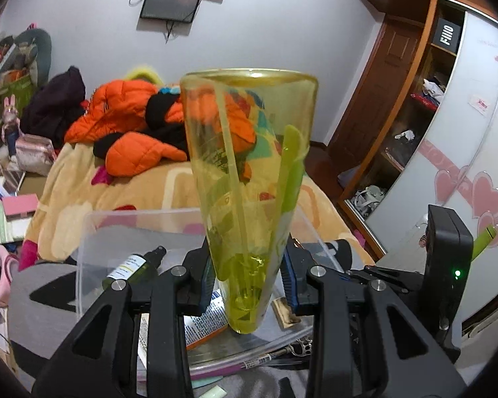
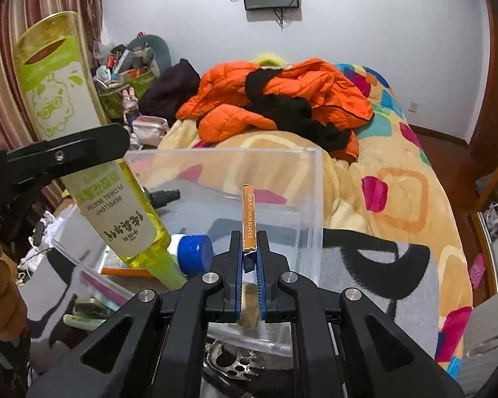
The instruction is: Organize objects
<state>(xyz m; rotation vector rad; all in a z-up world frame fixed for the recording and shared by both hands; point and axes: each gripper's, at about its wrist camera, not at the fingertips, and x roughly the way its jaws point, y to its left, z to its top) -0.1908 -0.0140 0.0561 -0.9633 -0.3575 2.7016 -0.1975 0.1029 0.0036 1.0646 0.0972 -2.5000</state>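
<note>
Left jaws around inverted floral-water bottle (image 2: 116,205), cap toward clear bin (image 2: 315,199)

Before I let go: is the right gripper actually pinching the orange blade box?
Touching. The right wrist view shows the right gripper closed on the blade box, both blue pads pressed flat against its sides with no gap.

clear bin (image 2: 315,199) open on top, spray bottle (image 1: 134,265) inside.

Spray bottle (image 1: 134,267) lies in bin (image 1: 83,232), seemingly before bed (image 1: 83,182).
</note>
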